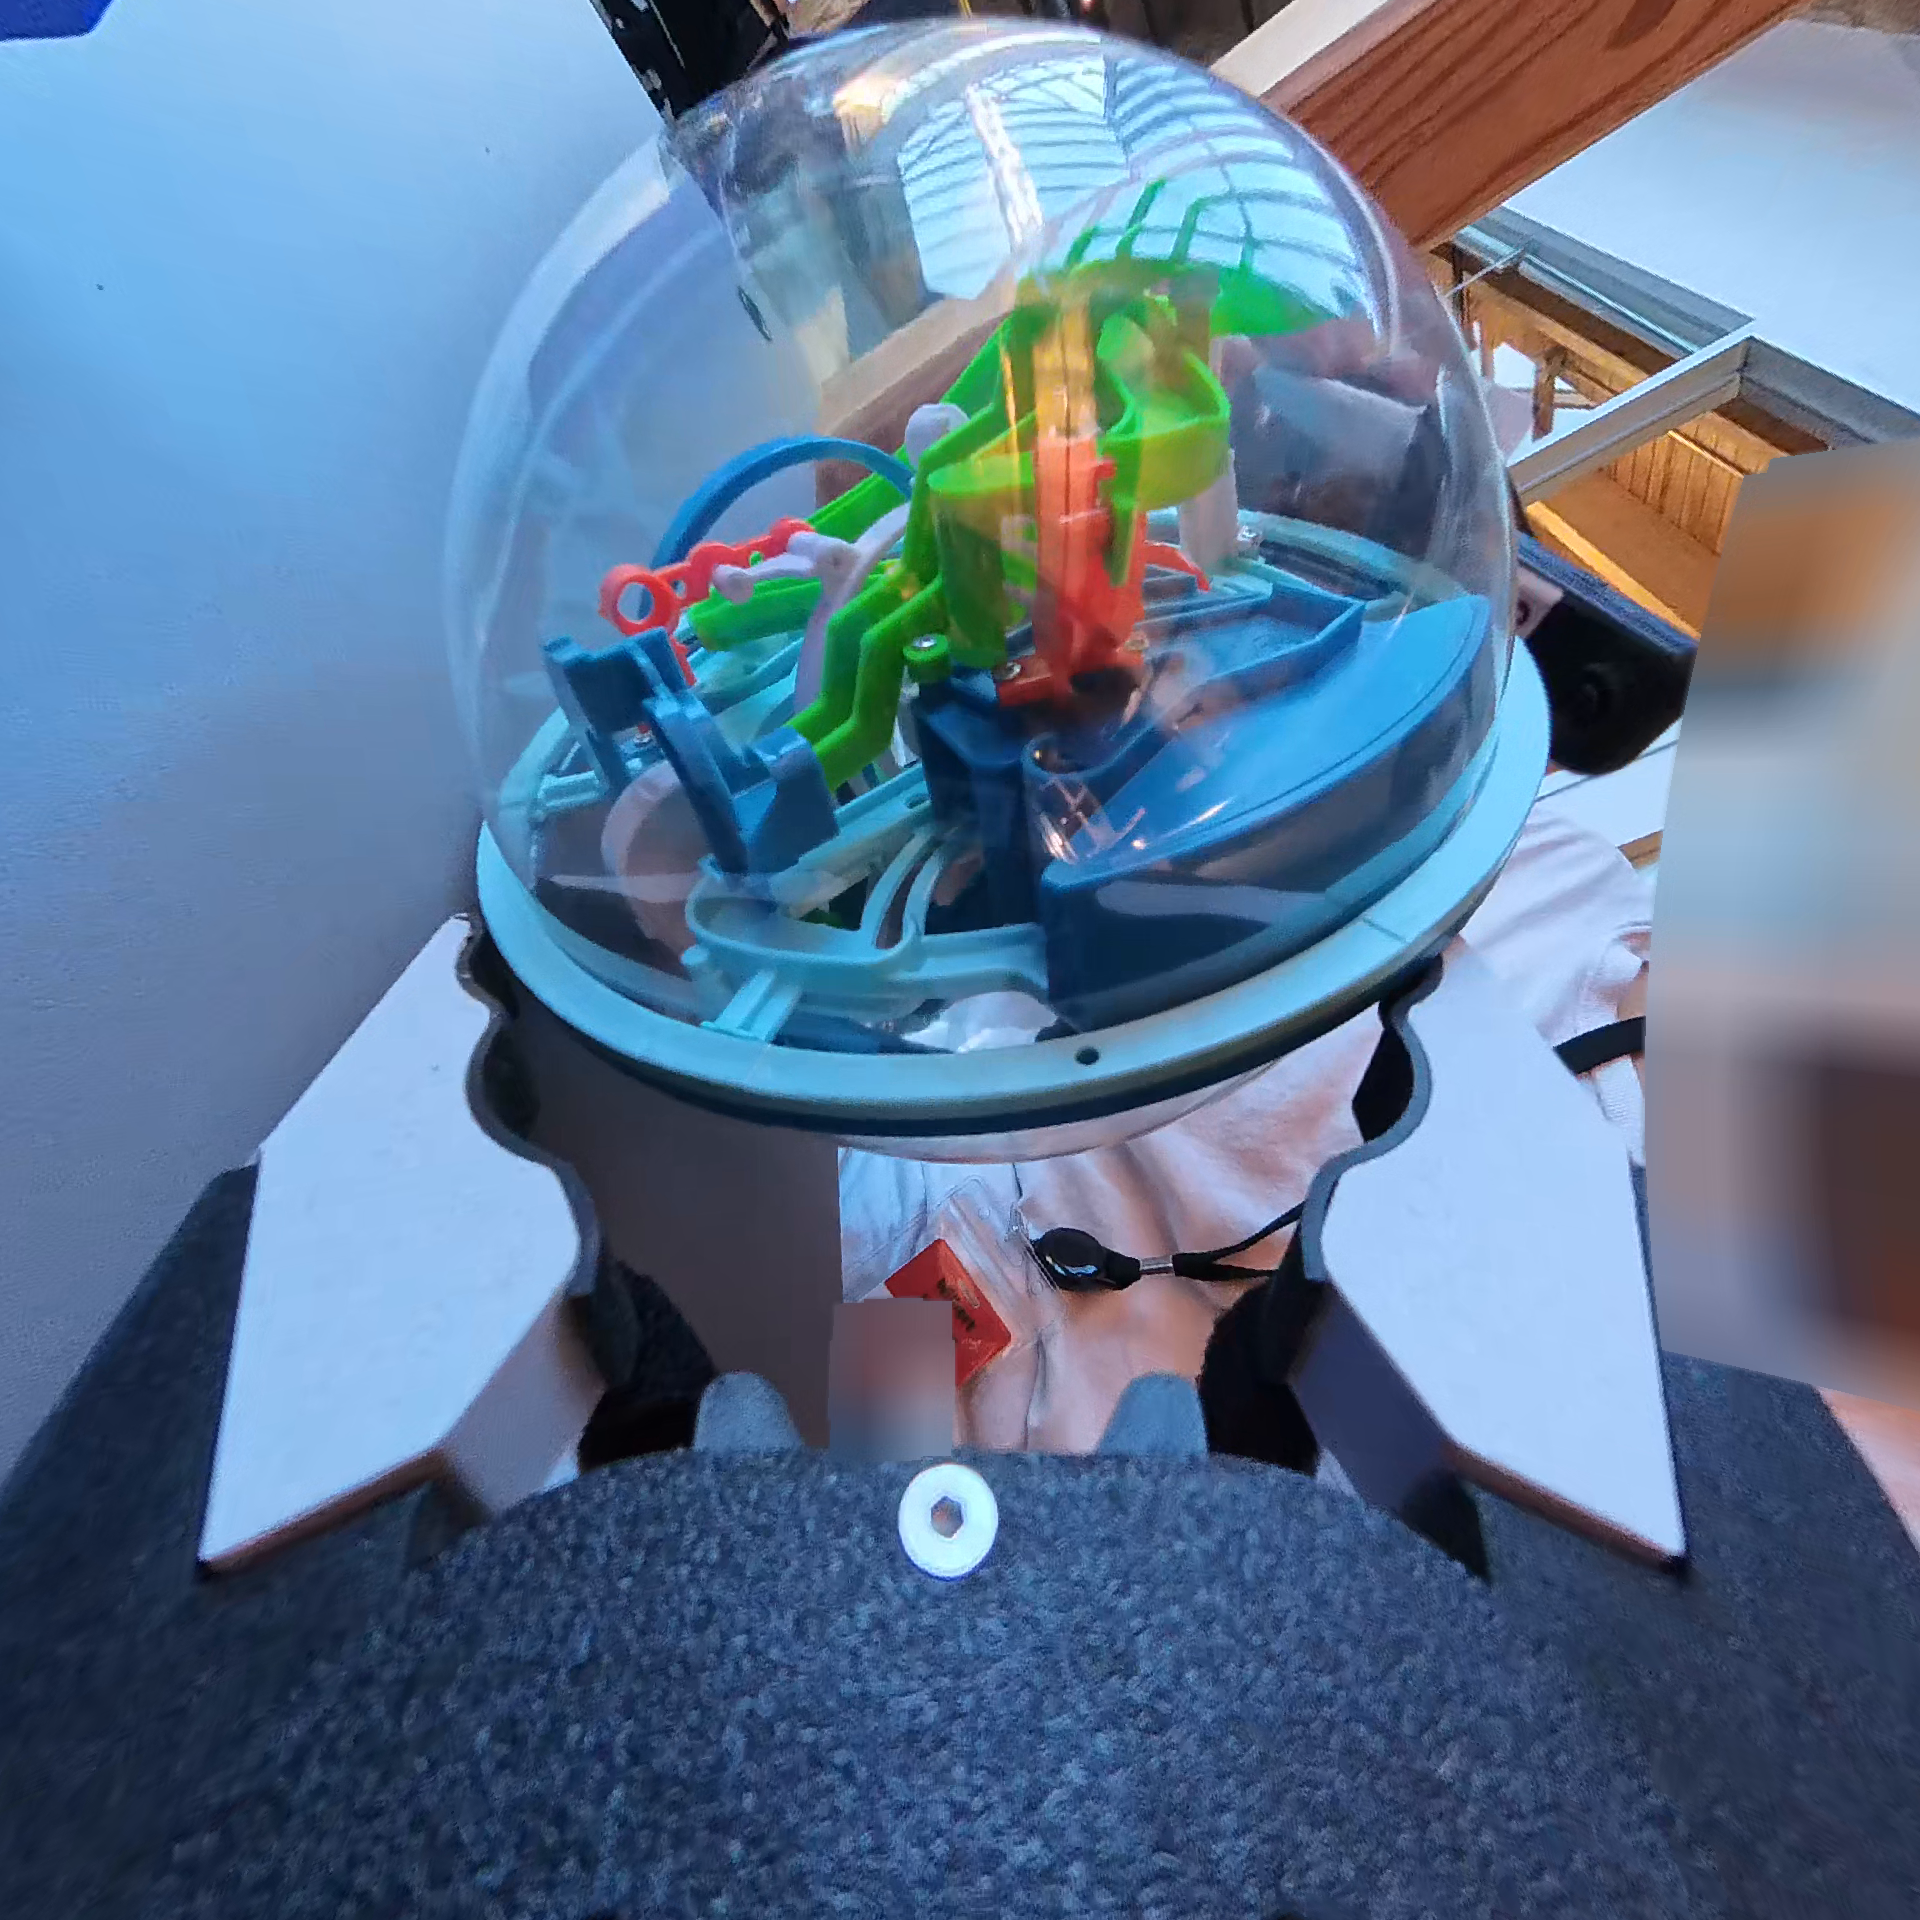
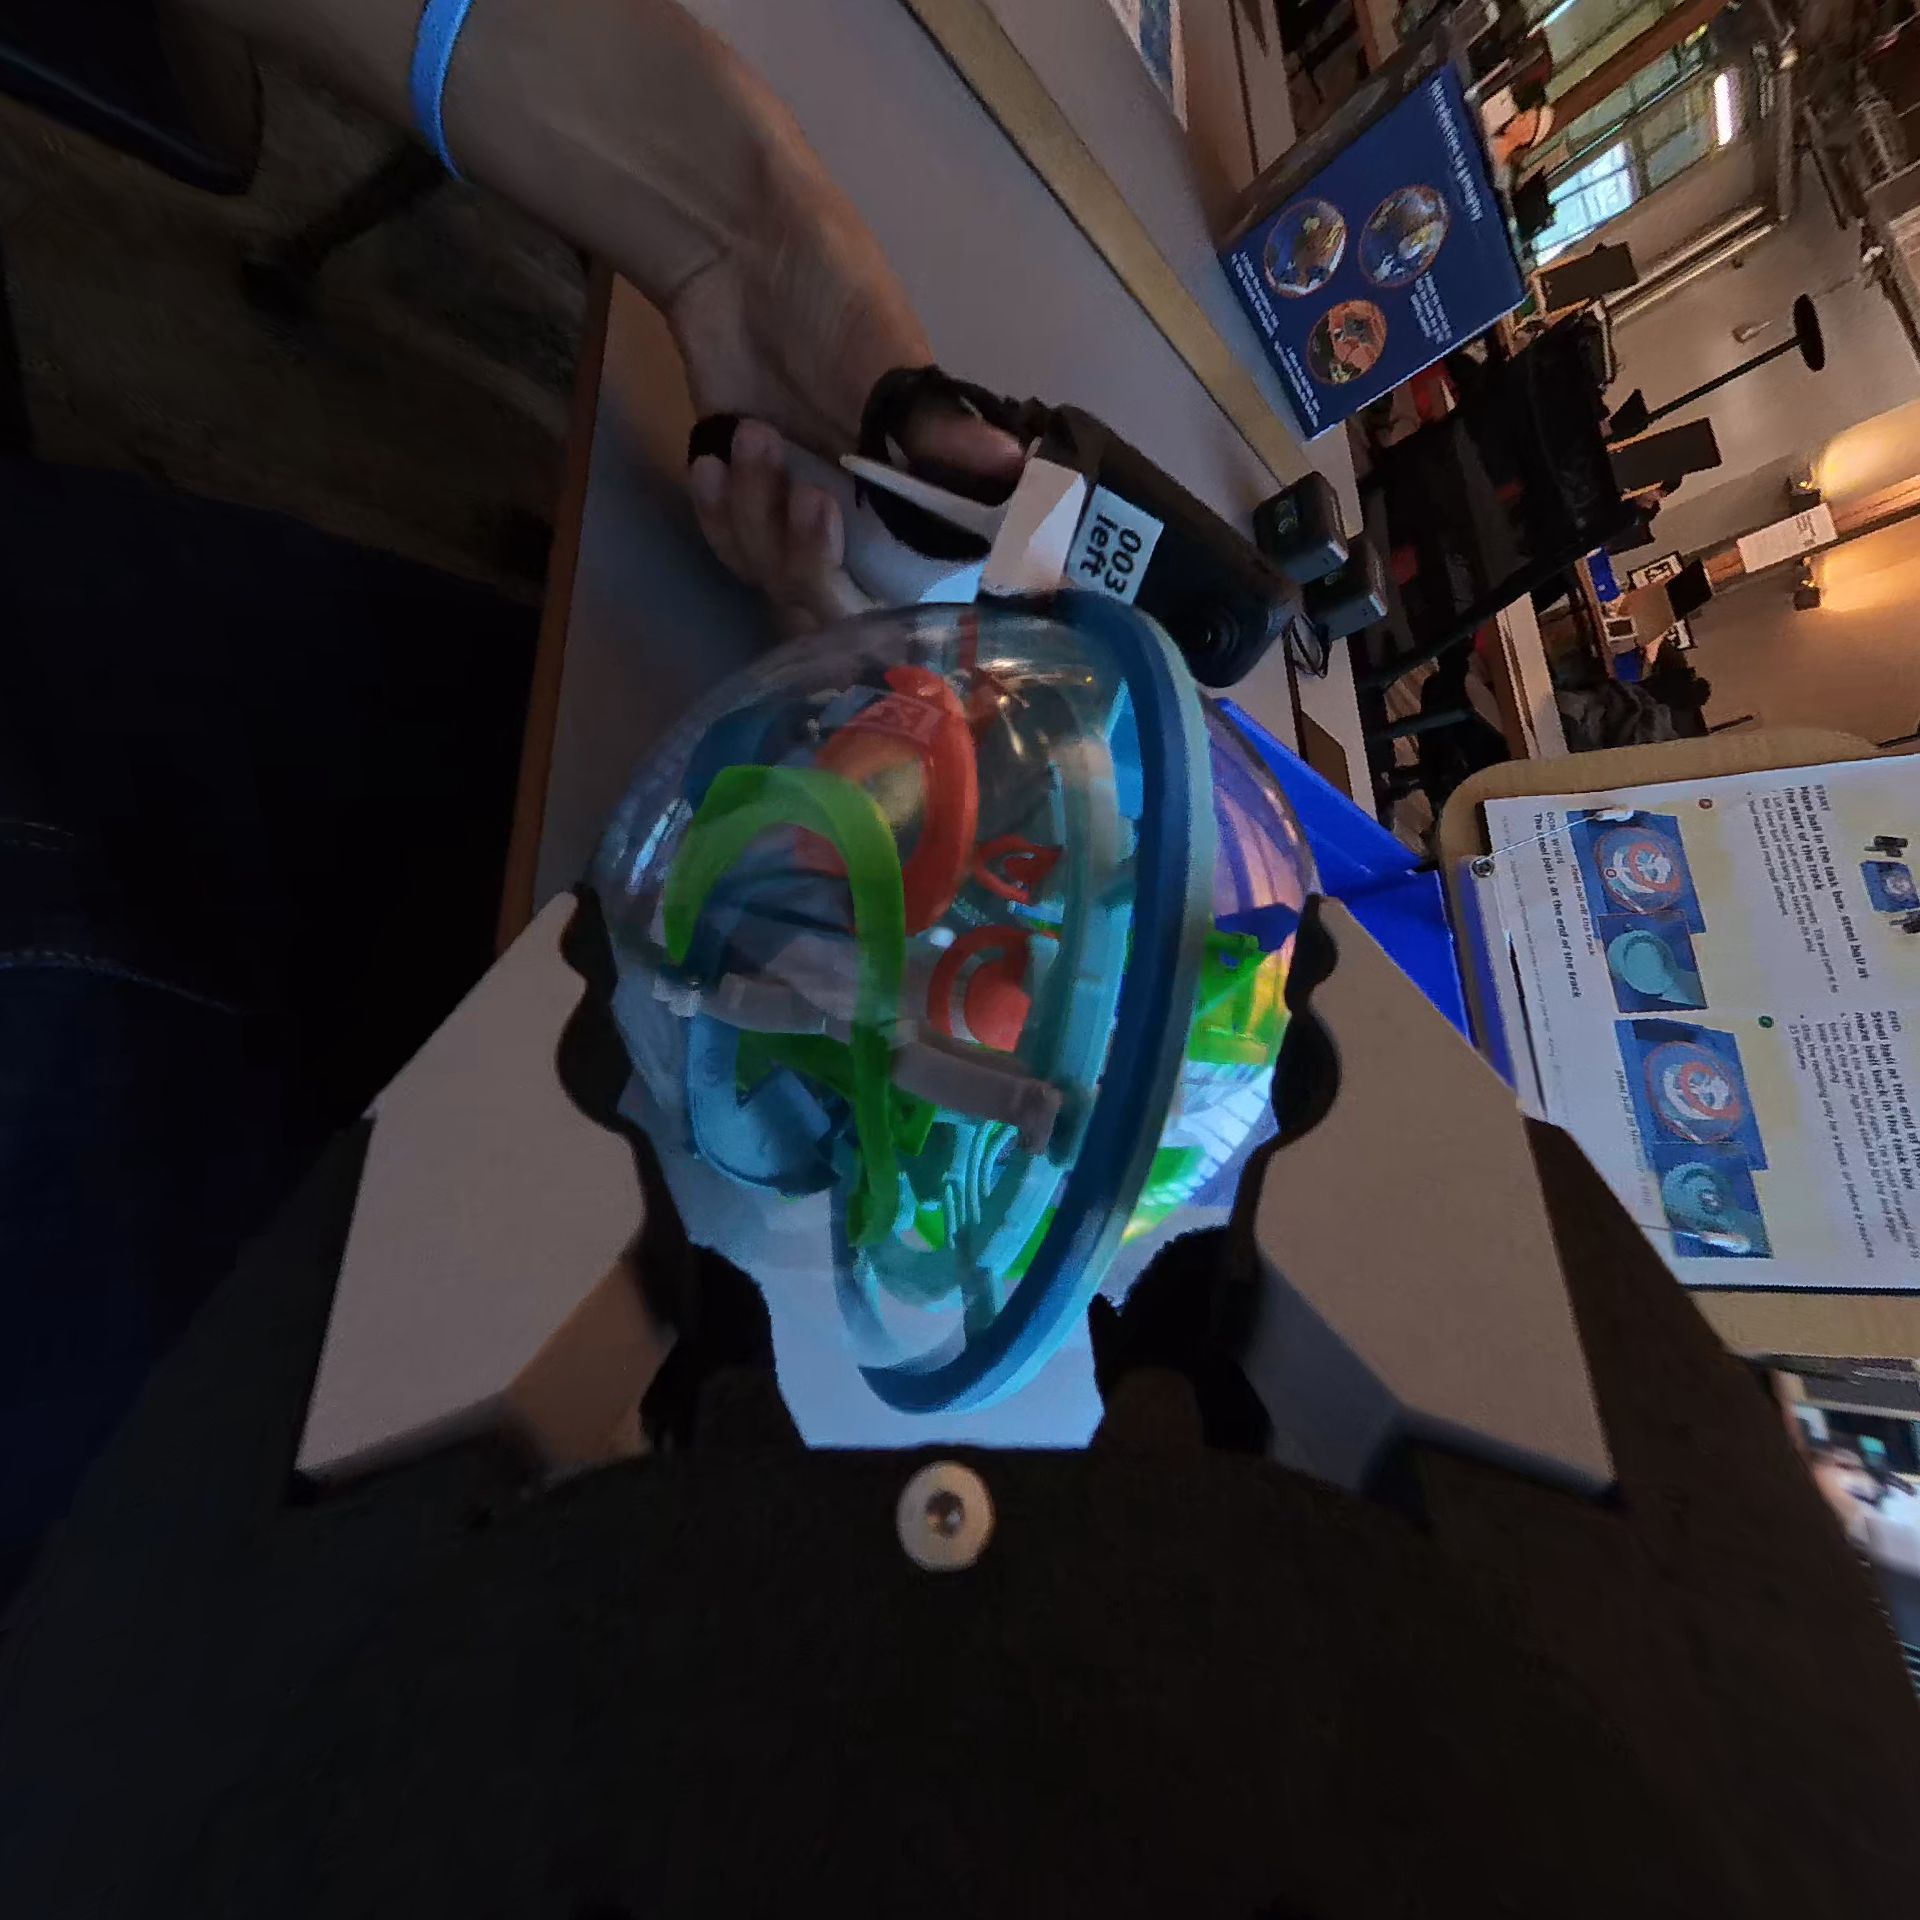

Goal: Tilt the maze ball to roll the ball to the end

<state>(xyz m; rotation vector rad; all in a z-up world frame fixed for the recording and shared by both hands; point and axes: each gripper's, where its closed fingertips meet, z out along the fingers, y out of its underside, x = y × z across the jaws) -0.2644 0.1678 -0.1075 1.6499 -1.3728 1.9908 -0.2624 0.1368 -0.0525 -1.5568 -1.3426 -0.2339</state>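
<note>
Both grippers clamp the maze ball [image 1: 977, 623] between spread fingers: left gripper [image 1: 951, 1039] fingers [image 1: 416, 1195] grip below its pale equator ring, dome pointing away and up. Right gripper [image 2: 940, 1049] holds it with ring running near-vertical. Beyond, hand [image 2: 769, 312], table [image 2: 987, 208], instruction sheet [image 2: 1714, 1018].

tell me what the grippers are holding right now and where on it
Both hold the maze ball. The left gripper clamps the clear lower shell just under the equator ring; the right gripper clamps the clear shell on opposite sides of the ring.
</note>
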